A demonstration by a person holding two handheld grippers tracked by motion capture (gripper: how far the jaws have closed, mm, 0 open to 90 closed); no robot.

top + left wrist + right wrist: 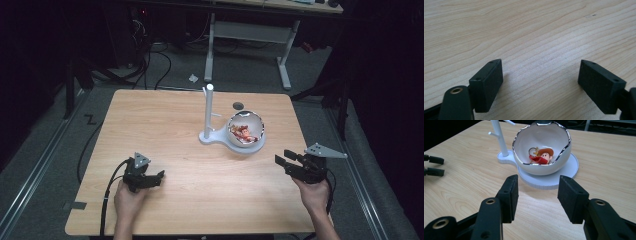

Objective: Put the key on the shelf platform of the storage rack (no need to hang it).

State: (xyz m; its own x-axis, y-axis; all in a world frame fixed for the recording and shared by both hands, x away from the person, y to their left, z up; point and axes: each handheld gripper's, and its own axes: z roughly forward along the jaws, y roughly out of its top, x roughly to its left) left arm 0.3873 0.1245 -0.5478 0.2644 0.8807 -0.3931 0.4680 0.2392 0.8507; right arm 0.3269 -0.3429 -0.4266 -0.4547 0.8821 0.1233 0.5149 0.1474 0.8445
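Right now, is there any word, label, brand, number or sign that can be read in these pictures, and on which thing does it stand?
None can be read.
The egg-shaped bowl, the cowboy keychain in it, the white stand, the table and both grippers carry no visible writing.
A small pale scrap on the floor is too small to tell.

Lab: dark rm, floor cables (150,55), desk frame (247,35).

Parted right gripper (537,195) jaws — nothing between them — before an egg-shaped bowl (541,166) cradling a cowboy keychain (541,155).
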